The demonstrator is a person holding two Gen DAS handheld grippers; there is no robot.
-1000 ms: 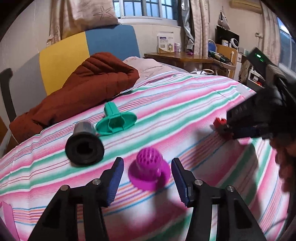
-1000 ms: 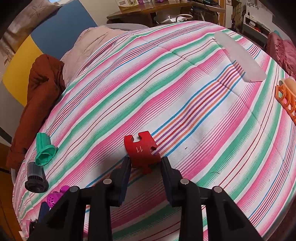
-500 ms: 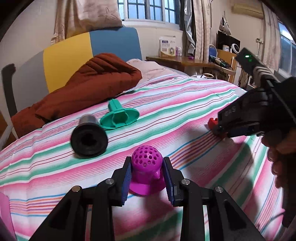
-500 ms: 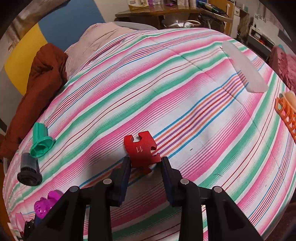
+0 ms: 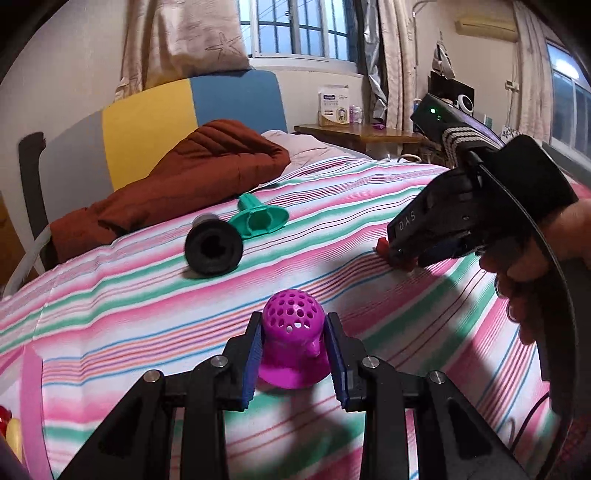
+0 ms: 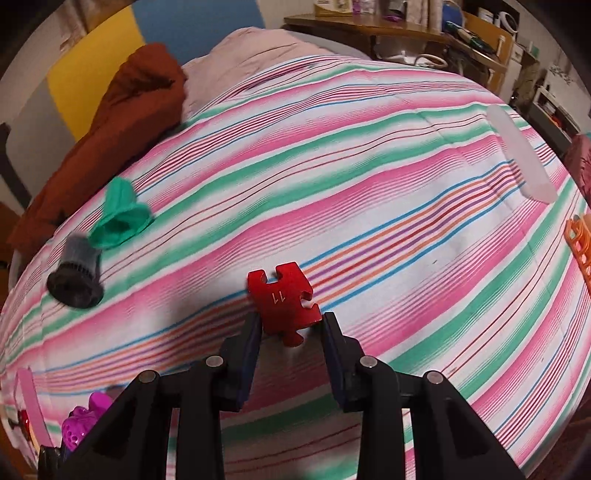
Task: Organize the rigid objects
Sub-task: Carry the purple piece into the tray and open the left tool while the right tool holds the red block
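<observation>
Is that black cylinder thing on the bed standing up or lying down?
Lying down: the black cylinder rests on its side on the striped bedspread, its hollow end facing the left camera.

The room light is warm and a bit dim. The window (image 5: 295, 27) behind my bed looks blue and dark. My pictures bend a lot at the sides, and the corners go black. My left gripper (image 5: 293, 349) drops a soft dark shadow on the striped blanket (image 5: 332, 206) right under it. There is another shadow under my right gripper (image 6: 291, 328). The black tube (image 6: 75, 278) and the green funnel (image 6: 120, 218) look smeary in my right view. Nothing shines too bright.
</observation>
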